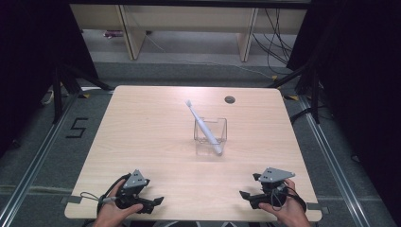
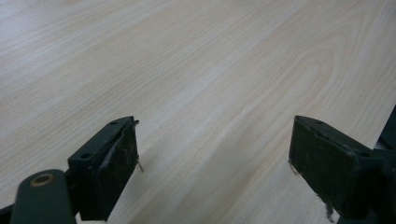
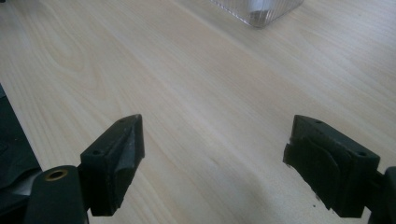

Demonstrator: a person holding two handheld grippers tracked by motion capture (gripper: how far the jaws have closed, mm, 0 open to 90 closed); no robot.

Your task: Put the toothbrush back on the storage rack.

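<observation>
White toothbrush leaning tilted in clear square holder, mid-tabletop; left hand-held gripper and right hand-held gripper both spread apart, empty.

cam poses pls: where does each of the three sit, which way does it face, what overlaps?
High view: above the person's side, facing forward and down on the table; both hands, left gripper and right gripper at the bottom.
Left gripper view: on the left gripper, low over bare wood, jaws apart.
Right gripper view: on the right gripper, toward the clear container, jaws apart.
Shared: container, holding the toothbrush, in high and right views.
</observation>
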